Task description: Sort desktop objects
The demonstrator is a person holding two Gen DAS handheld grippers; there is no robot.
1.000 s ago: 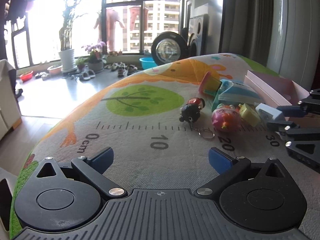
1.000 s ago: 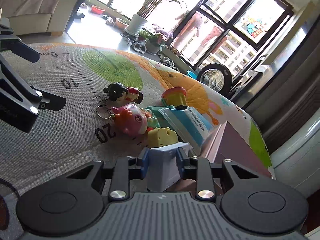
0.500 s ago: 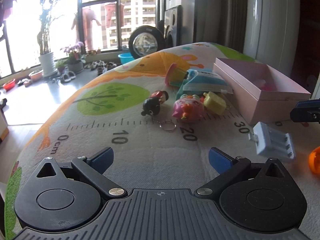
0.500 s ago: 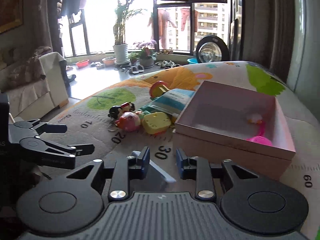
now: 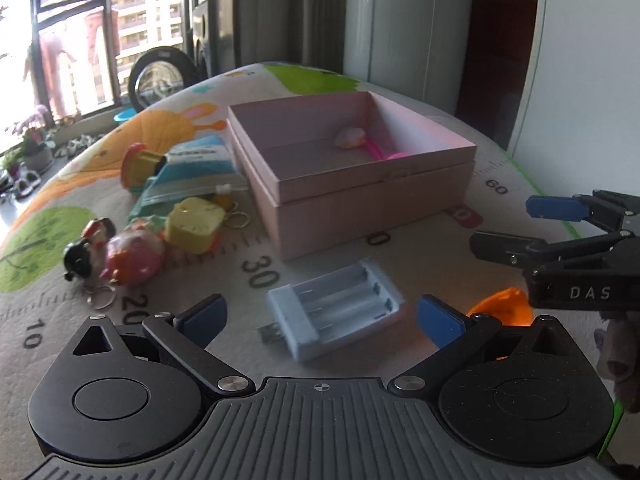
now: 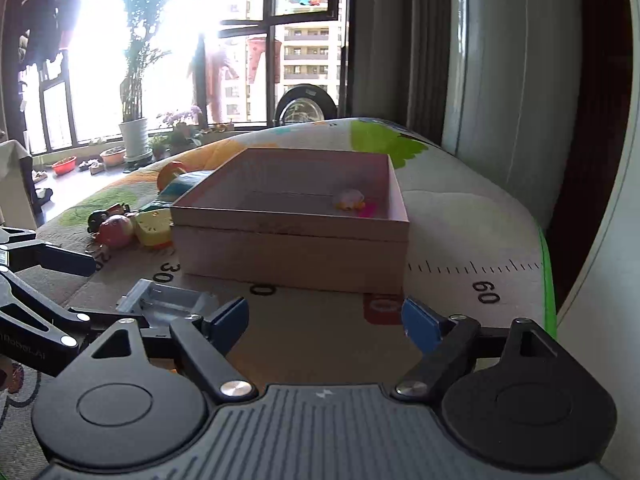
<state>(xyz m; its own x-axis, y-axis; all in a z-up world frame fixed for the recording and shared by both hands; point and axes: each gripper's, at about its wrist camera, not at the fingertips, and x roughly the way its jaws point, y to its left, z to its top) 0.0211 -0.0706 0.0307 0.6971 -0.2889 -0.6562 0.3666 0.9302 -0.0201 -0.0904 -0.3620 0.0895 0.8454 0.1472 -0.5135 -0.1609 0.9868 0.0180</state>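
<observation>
Both of my hand-held grippers stand wide open with nothing in them: the right hand-held gripper [image 6: 323, 320] has just been opening and only bare mat shows between its pads, while the left hand-held gripper [image 5: 320, 318] has the pale blue battery holder [image 5: 335, 316] lying flat just ahead between its fingers, untouched. I judge the holder sits there because it was set down short of the pink box [image 5: 352, 176], so my left can take it over. An orange thing [image 5: 500, 308] peeks out beside my left hand-held gripper's right finger, under the right one, so room on that side is tight. Ahead of the holder the box's near wall rises; it is open-topped, with a small toy [image 6: 350, 199] against its far right corner and most of its floor free. Off to my left, beside the box, crowd the yellow block [image 5: 194, 220], pink figure [image 5: 134, 256] and black keyring doll [image 5: 84, 254]. Beyond the box the mat [image 6: 460, 216] curves away to its green edge.
</observation>
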